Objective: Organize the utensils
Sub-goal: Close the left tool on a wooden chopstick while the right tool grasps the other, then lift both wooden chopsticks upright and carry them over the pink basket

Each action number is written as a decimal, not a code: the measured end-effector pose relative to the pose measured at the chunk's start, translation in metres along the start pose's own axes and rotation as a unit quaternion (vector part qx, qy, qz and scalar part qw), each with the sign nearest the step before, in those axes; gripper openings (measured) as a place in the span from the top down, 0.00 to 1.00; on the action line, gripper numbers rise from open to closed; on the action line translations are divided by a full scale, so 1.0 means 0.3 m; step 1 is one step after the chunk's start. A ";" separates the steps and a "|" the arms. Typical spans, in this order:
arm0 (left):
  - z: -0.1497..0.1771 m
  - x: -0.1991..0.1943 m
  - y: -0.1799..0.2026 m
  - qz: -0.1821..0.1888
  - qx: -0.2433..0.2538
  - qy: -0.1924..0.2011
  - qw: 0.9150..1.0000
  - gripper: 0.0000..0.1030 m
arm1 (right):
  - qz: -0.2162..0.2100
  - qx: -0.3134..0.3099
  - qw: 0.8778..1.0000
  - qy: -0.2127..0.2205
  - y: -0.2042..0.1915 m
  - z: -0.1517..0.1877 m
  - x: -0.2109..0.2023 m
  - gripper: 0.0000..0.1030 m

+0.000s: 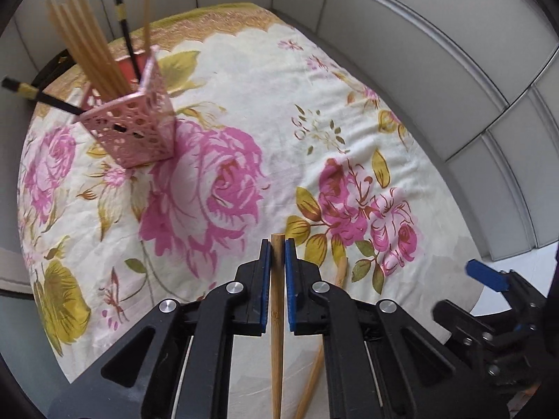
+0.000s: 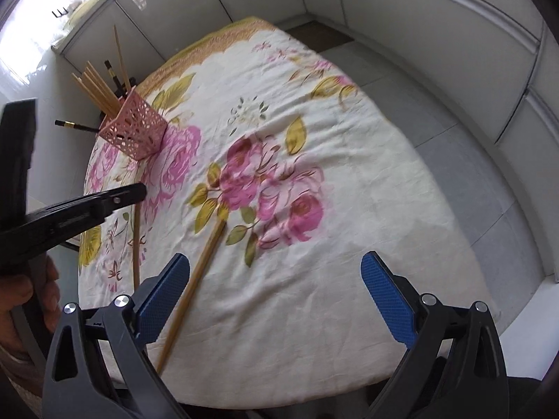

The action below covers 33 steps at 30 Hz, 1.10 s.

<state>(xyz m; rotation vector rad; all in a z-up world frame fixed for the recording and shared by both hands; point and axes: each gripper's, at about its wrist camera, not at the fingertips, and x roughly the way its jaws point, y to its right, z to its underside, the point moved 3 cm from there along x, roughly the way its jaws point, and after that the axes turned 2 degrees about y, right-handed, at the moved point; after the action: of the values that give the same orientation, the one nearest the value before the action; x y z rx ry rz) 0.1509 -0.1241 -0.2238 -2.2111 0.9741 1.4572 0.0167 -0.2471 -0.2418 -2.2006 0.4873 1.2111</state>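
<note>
My left gripper is shut on a bamboo chopstick that runs straight back between its blue pads. From the right wrist view that left gripper is at the left, with its chopstick hanging down over the cloth. A second bamboo chopstick lies loose on the floral tablecloth. My right gripper hangs open above the cloth; the loose chopstick lies beside its left pad. A pink lattice holder at the far left holds several bamboo chopsticks and two black ones.
The round table's edge curves close to white panelled walls. Grey floor lies to the right of the table. A hand grips the left tool's handle at the lower left.
</note>
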 end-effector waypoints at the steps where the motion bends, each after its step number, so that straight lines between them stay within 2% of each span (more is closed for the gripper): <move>1: 0.013 -0.033 -0.029 0.002 -0.009 0.013 1.000 0.93 | 0.007 -0.001 1.000 -0.009 -0.030 -0.005 0.023 0.22; 3: 0.022 -0.091 -0.054 0.001 -0.019 0.032 0.999 0.93 | 0.034 0.005 0.999 -0.031 -0.075 -0.019 0.075 0.26; 5: 0.024 -0.137 -0.076 -0.003 -0.025 0.050 0.998 0.93 | 0.047 0.015 0.996 -0.072 -0.108 -0.021 0.137 0.33; 7: 0.025 -0.189 -0.101 0.004 -0.034 0.069 0.997 0.93 | 0.071 0.018 0.993 -0.097 -0.137 -0.018 0.184 0.35; 12: 0.021 -0.239 -0.105 0.017 -0.026 0.096 0.995 0.93 | 0.135 0.007 0.984 -0.113 -0.202 -0.011 0.254 0.36; 13: 0.022 -0.250 -0.104 0.019 -0.024 0.100 0.995 0.93 | 0.142 0.009 0.982 -0.120 -0.206 -0.003 0.269 0.33; 15: 0.029 -0.260 -0.100 0.022 -0.021 0.107 0.994 0.93 | 0.161 -0.002 0.981 -0.110 -0.228 0.001 0.279 0.32; 17: 0.035 -0.276 -0.106 0.019 -0.020 0.112 0.993 0.93 | 0.175 0.005 0.980 -0.096 -0.239 0.000 0.285 0.36; 18: 0.037 -0.284 -0.112 0.017 -0.022 0.116 0.993 0.93 | 0.183 0.006 0.979 -0.086 -0.247 -0.002 0.285 0.47; 19: 0.039 -0.290 -0.119 0.016 -0.024 0.119 0.992 0.93 | 0.181 0.001 0.981 -0.074 -0.262 -0.006 0.285 0.64; 20: 0.040 -0.295 -0.126 0.013 -0.026 0.122 0.992 0.93 | 0.177 -0.005 0.982 -0.069 -0.282 -0.011 0.289 0.73; 21: 0.042 -0.299 -0.134 0.011 -0.031 0.124 0.992 0.93 | 0.174 -0.012 0.982 -0.068 -0.301 -0.011 0.294 0.86; 25: 0.050 -0.318 -0.162 0.013 -0.044 0.133 0.990 0.93 | 0.142 -0.010 0.988 -0.067 -0.314 0.002 0.297 0.88; 27: 0.054 -0.321 -0.172 0.011 -0.051 0.135 0.989 0.93 | 0.085 0.039 0.992 -0.083 -0.268 -0.005 0.288 0.88; 30: 0.057 -0.314 -0.183 0.012 -0.059 0.133 0.989 0.93 | 0.015 0.098 0.986 -0.135 -0.192 -0.035 0.293 0.88; 33: 0.054 -0.312 -0.185 0.013 -0.062 0.134 0.989 0.93 | -0.011 0.137 0.975 -0.177 -0.160 -0.034 0.301 0.88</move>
<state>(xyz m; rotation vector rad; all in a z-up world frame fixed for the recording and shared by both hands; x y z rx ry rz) 0.1549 -0.0406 -0.1525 -2.5429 1.0214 1.2857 0.0973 -0.2205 -0.2996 -1.7098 0.4483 1.3960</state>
